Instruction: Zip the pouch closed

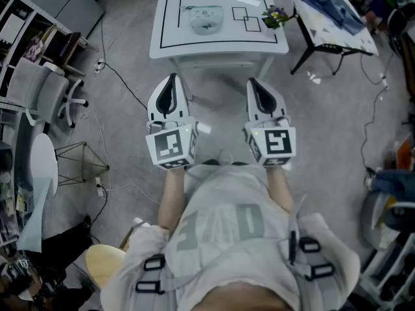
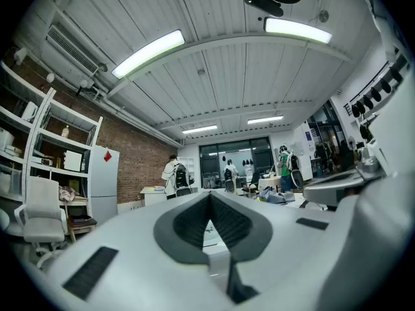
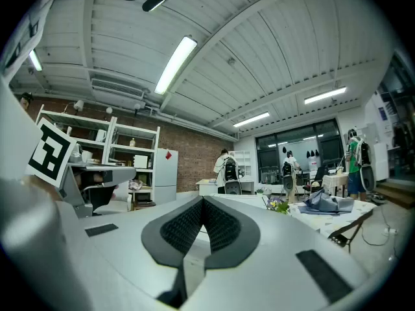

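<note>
**Head view: both claws shut, pouch far ahead on the counter**

A white counter (image 1: 214, 34) marked with black lines stands at the far side of a grey floor (image 1: 324, 122). The pouch (image 1: 206, 18), pale and see-through, lies on it left of centre, and a small bunch of flowers (image 1: 275, 16) sits at its right edge. The left claw (image 1: 171, 83) and the right claw (image 1: 255, 86) are side by side near the person. Each has its jaws pressed together with nothing between them. The pouch lies well beyond both, more in line with the left one.

Only the gripper views show the room at eye level: a brick wall (image 2: 139, 167), a white fridge (image 2: 104, 180), shelves (image 3: 97, 144), strip lights (image 2: 149, 54) and people (image 2: 174, 173) by the far windows. Of those two views, the right one alone catches the flowers and a blue cloth (image 3: 324, 203).
</note>
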A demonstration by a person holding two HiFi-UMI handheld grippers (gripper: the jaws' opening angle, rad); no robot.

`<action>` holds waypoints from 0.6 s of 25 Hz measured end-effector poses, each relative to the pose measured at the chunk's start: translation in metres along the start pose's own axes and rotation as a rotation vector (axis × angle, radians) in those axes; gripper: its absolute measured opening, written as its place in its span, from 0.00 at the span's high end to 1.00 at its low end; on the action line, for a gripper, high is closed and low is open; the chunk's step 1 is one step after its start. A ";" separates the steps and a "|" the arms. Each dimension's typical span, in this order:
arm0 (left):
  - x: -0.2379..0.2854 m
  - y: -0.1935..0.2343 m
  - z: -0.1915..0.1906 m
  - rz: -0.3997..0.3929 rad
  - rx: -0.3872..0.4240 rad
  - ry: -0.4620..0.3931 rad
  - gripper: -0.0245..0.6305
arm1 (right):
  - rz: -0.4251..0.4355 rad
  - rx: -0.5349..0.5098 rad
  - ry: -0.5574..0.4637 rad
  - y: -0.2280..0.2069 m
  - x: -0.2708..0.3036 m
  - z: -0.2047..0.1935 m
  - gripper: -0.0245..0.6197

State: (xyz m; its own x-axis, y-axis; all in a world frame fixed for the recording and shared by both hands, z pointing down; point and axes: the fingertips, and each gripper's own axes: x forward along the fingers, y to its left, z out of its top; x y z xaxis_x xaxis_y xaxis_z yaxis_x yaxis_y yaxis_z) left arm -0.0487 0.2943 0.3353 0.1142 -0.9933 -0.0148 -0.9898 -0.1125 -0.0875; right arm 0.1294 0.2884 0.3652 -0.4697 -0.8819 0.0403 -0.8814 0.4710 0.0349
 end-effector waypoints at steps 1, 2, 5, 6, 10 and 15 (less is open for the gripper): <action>0.002 0.000 -0.001 0.000 0.001 0.004 0.95 | -0.001 0.002 0.003 -0.002 0.001 -0.001 0.95; 0.003 0.000 -0.001 0.000 0.003 0.007 0.95 | -0.001 0.004 0.006 -0.003 0.002 -0.002 0.95; 0.006 0.000 -0.002 0.003 0.011 0.012 0.95 | -0.002 0.008 0.019 -0.006 0.005 -0.005 0.95; 0.006 0.001 -0.003 0.005 0.013 0.012 0.95 | -0.001 0.008 0.024 -0.007 0.006 -0.007 0.95; 0.012 0.003 -0.011 0.004 -0.020 0.030 0.95 | 0.006 -0.023 0.029 -0.009 0.009 -0.008 0.95; 0.012 0.004 -0.018 0.000 -0.037 0.055 0.95 | 0.012 0.004 0.002 -0.005 0.010 -0.006 0.95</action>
State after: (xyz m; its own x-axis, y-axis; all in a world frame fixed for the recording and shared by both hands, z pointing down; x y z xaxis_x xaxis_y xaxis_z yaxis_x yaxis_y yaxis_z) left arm -0.0531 0.2815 0.3528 0.1108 -0.9931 0.0396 -0.9924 -0.1127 -0.0502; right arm 0.1296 0.2771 0.3714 -0.4799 -0.8762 0.0430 -0.8760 0.4813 0.0301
